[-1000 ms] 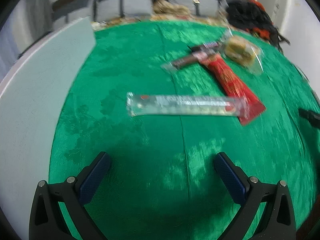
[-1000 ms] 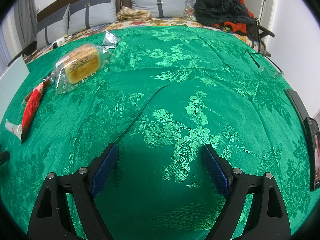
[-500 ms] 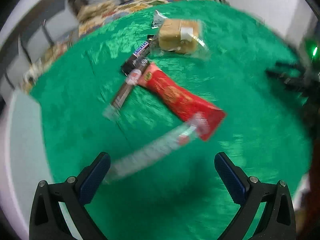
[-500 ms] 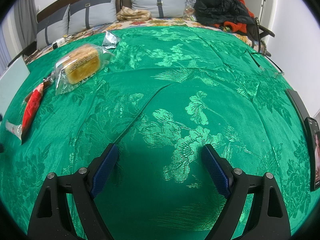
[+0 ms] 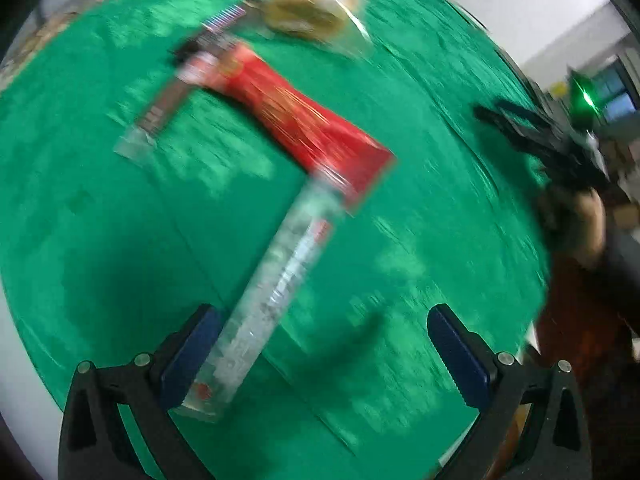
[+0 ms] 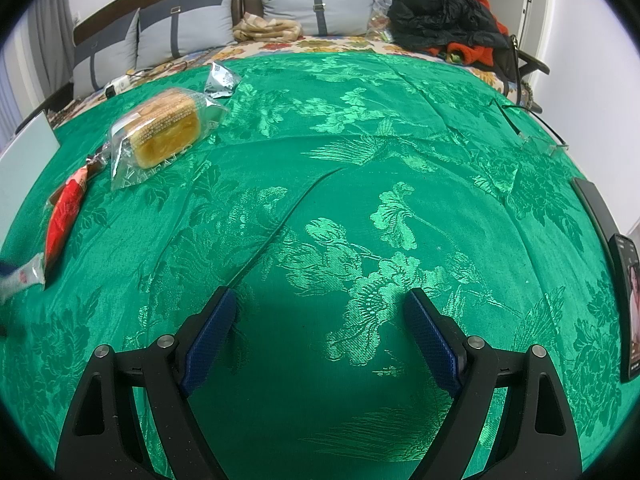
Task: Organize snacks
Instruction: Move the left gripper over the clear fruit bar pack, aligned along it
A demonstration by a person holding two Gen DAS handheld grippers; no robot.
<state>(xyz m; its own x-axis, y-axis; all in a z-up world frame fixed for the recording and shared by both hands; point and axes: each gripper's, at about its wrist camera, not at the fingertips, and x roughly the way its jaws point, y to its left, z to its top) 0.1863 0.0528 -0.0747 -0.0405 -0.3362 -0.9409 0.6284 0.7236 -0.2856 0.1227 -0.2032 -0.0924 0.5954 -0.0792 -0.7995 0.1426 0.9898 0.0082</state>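
In the blurred left wrist view, a long clear-wrapped snack bar (image 5: 276, 292) lies on the green cloth, its near end beside the left finger (image 5: 188, 356) of my open left gripper (image 5: 320, 356). A red packet (image 5: 304, 124) overlaps its far end. A dark chocolate bar (image 5: 168, 100) and a wrapped cake (image 5: 308, 8) lie beyond. My right gripper (image 6: 320, 336) is open and empty over bare cloth. In the right wrist view the cake (image 6: 164, 128), the red packet (image 6: 64, 212) and a small silver wrapper (image 6: 220, 80) lie to the left.
The green cloth (image 6: 360, 160) covers a bed with grey pillows (image 6: 316, 4) and a pile of dark clothes (image 6: 444, 20) at the head. A phone (image 6: 628, 304) and glasses (image 6: 540, 140) lie at the right edge. A white board (image 6: 24, 160) stands at left.
My left gripper has swung round and moved in, so the clear bar now runs lengthwise between its fingers near the left one. The right gripper has not moved.
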